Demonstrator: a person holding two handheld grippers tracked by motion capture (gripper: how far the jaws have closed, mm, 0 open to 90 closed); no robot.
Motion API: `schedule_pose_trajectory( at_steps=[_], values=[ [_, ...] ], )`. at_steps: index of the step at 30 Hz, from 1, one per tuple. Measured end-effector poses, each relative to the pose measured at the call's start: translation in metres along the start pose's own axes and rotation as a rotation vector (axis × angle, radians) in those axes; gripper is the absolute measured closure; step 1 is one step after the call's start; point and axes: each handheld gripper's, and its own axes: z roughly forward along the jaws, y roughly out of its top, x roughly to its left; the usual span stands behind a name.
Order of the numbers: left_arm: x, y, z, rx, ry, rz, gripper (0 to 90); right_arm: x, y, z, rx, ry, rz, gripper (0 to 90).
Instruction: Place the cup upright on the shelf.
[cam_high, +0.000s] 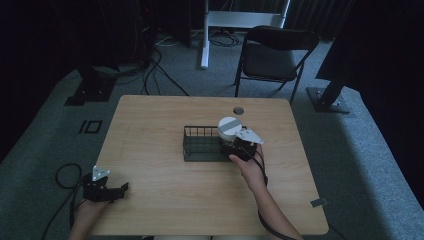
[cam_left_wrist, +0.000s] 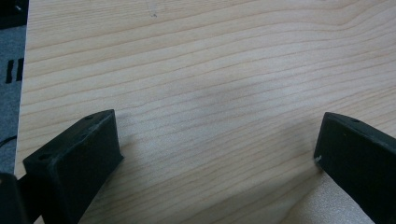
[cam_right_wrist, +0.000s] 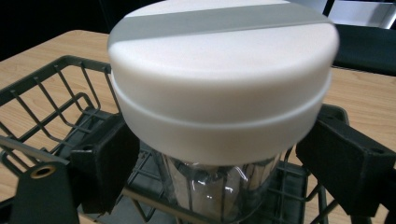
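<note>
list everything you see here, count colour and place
jar: 1, clear with white lid, at the basket's right end, between the right gripper's jaws
wire basket: 1, dark, table centre
table: 1, light wood
folding chair: 1, black, beyond the table
cables: several, black, on the floor
left gripper: 1, black, table's near left edge, jaws wide apart
right gripper: 1, black, at the jar
hands: 2, on the grippers

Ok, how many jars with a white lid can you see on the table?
1. The jar, clear with a white lid, stands in the right end of the wire basket, between the jaws of the right gripper. The lid could hide anything directly behind it.
</note>
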Motion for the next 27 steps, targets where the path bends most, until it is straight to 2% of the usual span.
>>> schedule_pose_trajectory(
  at_steps=[16,27],
  values=[
    [0.0,0.0,0.0,0.0,0.0,0.0,0.4,-0.009,-0.004,-0.02,-0.014,0.005,-0.023,13.5],
    [0.0,0.0,0.0,-0.001,0.0,-0.001,0.4,-0.018,-0.012,-0.033,-0.016,0.005,-0.005,13.5]
  ],
)
